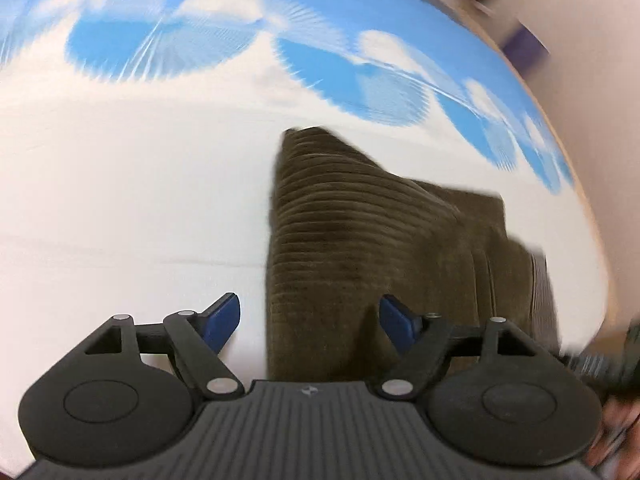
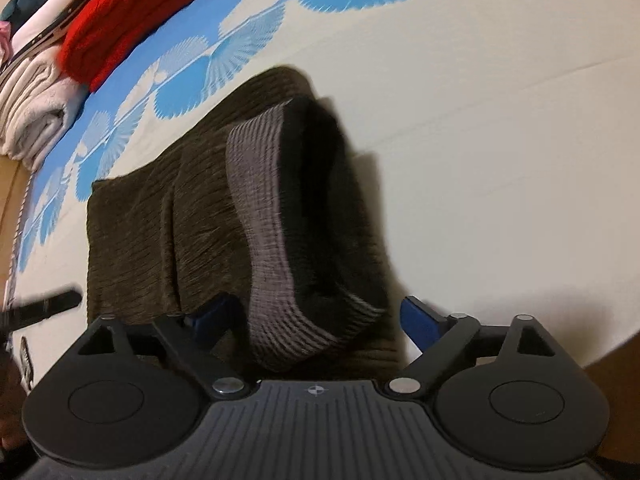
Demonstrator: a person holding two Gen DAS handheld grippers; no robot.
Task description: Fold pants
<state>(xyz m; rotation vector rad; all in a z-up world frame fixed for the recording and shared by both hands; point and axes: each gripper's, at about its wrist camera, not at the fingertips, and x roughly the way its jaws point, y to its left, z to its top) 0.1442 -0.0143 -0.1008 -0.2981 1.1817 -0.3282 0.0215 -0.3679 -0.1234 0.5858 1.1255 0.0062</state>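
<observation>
Bare sheet [image 2: 500, 140] R of pants [image 2: 168, 216]; folded stack [image 2: 120, 20] far L.

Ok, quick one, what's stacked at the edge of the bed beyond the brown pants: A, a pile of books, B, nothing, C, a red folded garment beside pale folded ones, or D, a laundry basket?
C: the right wrist view shows a red folded garment beside pale folded ones, beyond the brown pants.
</observation>
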